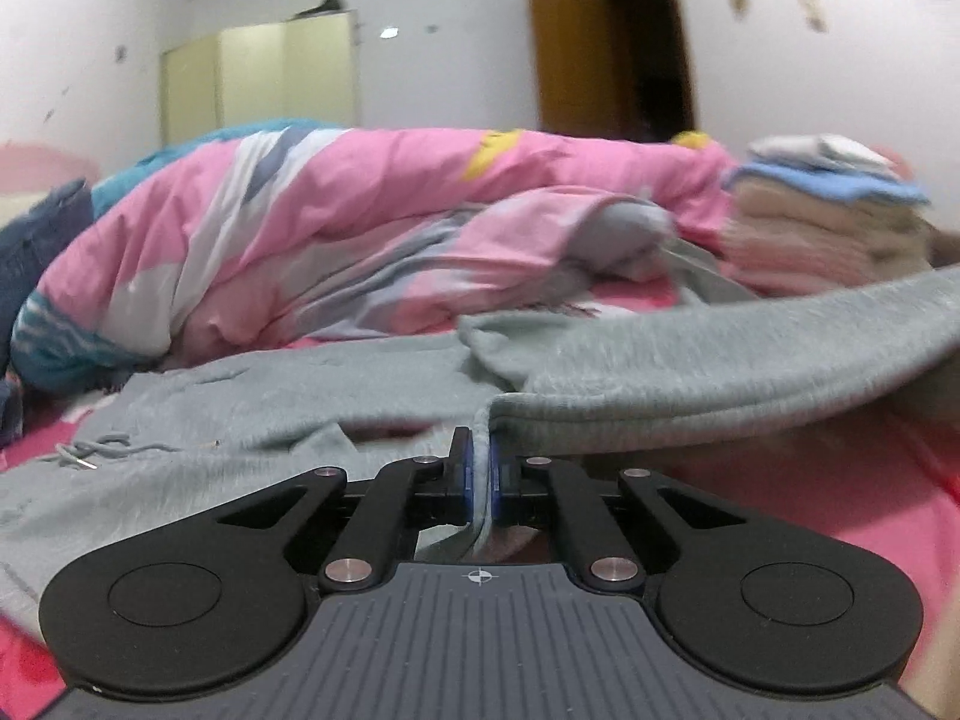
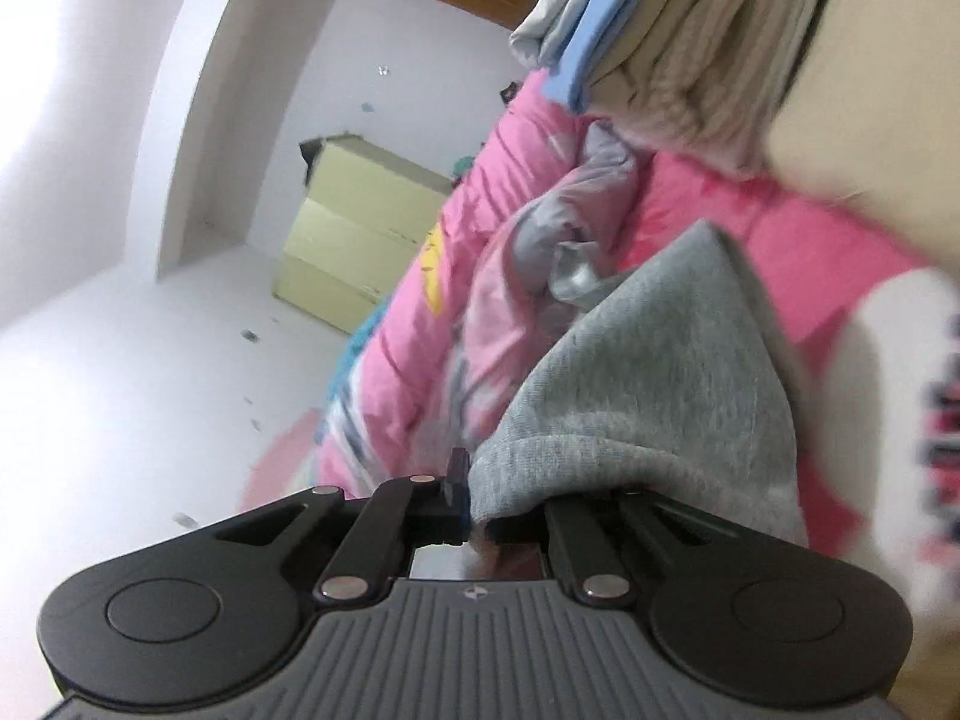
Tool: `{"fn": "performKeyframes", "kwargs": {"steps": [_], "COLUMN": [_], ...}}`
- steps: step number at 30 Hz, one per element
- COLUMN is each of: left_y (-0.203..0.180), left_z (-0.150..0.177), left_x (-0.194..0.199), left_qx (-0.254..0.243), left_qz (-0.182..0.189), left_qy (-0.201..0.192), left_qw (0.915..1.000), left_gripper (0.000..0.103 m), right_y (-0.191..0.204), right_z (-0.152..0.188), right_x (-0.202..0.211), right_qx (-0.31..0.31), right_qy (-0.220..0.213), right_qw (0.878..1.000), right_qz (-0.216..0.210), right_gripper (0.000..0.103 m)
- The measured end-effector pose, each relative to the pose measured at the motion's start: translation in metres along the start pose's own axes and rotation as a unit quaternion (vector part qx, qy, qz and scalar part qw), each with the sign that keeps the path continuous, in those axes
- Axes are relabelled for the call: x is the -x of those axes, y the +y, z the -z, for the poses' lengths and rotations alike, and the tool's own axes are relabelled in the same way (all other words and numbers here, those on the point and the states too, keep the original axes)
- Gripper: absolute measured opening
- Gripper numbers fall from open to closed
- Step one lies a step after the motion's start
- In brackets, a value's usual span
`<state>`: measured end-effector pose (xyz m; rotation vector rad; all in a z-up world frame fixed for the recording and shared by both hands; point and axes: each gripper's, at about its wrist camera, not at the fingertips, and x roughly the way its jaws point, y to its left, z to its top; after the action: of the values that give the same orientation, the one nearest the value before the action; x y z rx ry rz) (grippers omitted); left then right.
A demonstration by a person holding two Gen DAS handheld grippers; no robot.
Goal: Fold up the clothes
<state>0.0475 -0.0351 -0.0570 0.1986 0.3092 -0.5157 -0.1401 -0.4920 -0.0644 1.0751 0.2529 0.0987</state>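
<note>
The left gripper (image 1: pixel 478 468) is clamped on an edge of the grey garment (image 1: pixel 336 408), a thin fold of the fleecy cloth pinched between its blue pads (image 1: pixel 495 480). The garment lies spread over the pink bed sheet (image 1: pixel 810 492), with a drawstring (image 1: pixel 90 453) trailing at its left side and one hemmed part lifted in a band toward the right. The right gripper (image 2: pixel 474 492) is also closed on the same grey garment, whose cloth bunches over the right finger and hides it, rising in a peak in front of the camera. Behind the garment sits a crumpled pink quilt (image 1: pixel 360 222) with white, grey and yellow patches. To the right of it stands a pile of folded clothes (image 1: pixel 822 216), beige below, blue and white on top. A pale yellow cabinet (image 1: pixel 258 78) stands against the far white wall, beside a brown door (image 1: pixel 576 48).
</note>
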Motion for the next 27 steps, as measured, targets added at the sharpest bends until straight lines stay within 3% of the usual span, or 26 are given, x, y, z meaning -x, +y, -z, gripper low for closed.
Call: {"fn": "performKeyframes", "kwargs": {"steps": [7,12,14,16,18,22,27], "left_y": [-0.011,0.000,0.009,0.023,0.042,0.101,0.167], "left_z": [0.041,0.048,0.046,0.046,0.048,0.056,0.061], "left_x": [0.027,0.032,0.038,0.045,0.053,0.065,0.064], "left_qx": [0.016,0.078,0.111,0.143,0.176,0.280,0.378], "left_qz": [0.036,0.051,0.056,0.043,0.014,-0.041,-0.119], "left_qy": [0.068,0.091,0.092,0.087,0.078,0.073,0.068], "left_qw": [0.9969,0.9916,0.9879,0.9850,0.9811,0.9562,0.9158], "left_gripper": [0.006,0.015,0.022,0.033,0.036,0.037,0.041], "right_y": [-0.033,-0.046,-0.040,-0.034,-0.027,-0.013,0.014], "right_z": [0.020,0.029,0.029,0.030,0.028,0.022,0.020], "right_x": [0.034,0.026,0.030,0.034,0.041,0.055,0.066], "right_qx": [-0.017,0.011,0.032,0.052,0.074,0.107,0.141], "right_qy": [0.012,0.040,0.044,0.049,0.046,0.042,-0.015], "right_qw": [0.995,0.980,0.975,0.969,0.961,0.939,0.927], "right_qz": [0.098,0.195,0.216,0.236,0.263,0.325,0.348], "right_gripper": [0.005,0.007,0.011,0.026,0.039,0.039,0.039]}}
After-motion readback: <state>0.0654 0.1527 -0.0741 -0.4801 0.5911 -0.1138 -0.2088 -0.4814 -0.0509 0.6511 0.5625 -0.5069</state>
